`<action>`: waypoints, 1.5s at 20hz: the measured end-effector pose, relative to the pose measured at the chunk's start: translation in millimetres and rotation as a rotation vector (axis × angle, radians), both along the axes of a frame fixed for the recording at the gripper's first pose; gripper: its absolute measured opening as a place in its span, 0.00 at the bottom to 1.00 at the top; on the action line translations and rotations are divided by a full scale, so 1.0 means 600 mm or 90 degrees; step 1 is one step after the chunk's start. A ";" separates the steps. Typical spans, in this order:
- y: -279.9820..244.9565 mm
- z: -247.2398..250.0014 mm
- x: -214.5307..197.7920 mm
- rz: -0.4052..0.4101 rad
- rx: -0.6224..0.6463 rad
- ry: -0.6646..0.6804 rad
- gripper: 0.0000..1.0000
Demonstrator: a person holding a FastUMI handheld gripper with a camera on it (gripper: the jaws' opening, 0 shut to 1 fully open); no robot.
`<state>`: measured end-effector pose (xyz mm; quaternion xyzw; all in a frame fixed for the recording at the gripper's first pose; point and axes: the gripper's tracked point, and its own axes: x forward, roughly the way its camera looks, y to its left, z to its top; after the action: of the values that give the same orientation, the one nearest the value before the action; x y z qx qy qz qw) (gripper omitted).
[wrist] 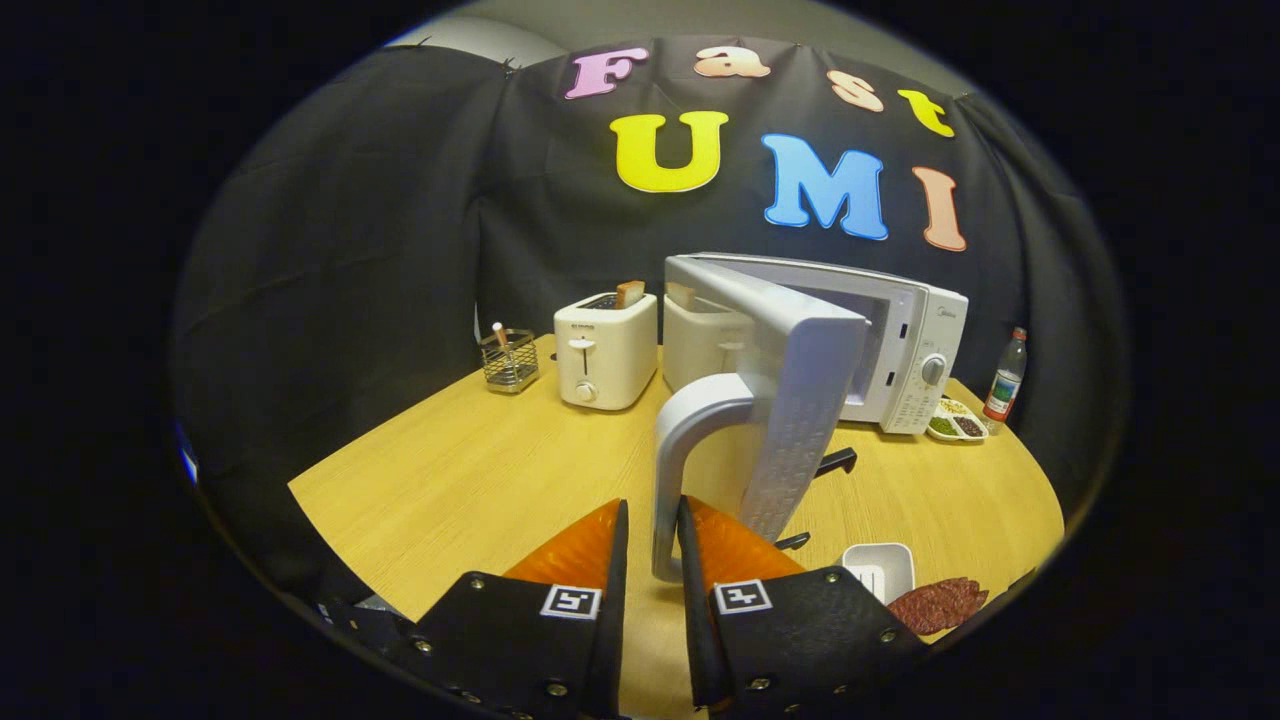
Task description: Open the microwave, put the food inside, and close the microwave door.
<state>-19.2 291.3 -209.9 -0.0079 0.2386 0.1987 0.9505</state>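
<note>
The white microwave (905, 350) stands at the back right of the wooden table (470, 480). Its door (800, 400) is swung wide open toward me. The door's curved white handle (668, 480) hangs down between my fingers. My gripper (653, 515) is narrowly open around the handle: the right finger touches it, and a thin gap shows on the left side. A small white bowl (878, 568) and dark red food slices (938, 603) lie on the table just right of my right finger.
A white toaster (605, 350) with bread stands left of the microwave, with a second toaster (700, 340) behind the door. A wire basket (510, 360) sits further left. A divided dish (955, 420) and a bottle (1005, 378) stand right of the microwave.
</note>
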 end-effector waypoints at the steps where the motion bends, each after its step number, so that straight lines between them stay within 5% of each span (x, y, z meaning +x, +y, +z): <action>1: 0.015 -0.001 -0.012 0.025 0.007 0.004 0.27; 4: 0.073 0.006 -0.064 0.148 0.074 0.044 0.27; 7: 0.071 0.036 -0.092 0.199 0.096 0.030 0.34; 10: 0.041 0.066 -0.095 0.203 0.109 0.009 0.73; 12: 0.002 0.077 -0.094 0.181 0.114 -0.008 0.93; 21: -0.247 0.066 -0.036 0.002 0.089 -0.043 0.93; 30: -0.416 -0.055 -0.036 -0.164 0.087 0.044 0.93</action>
<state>-40.9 42.0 -242.9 0.0945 0.2562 0.0914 0.9577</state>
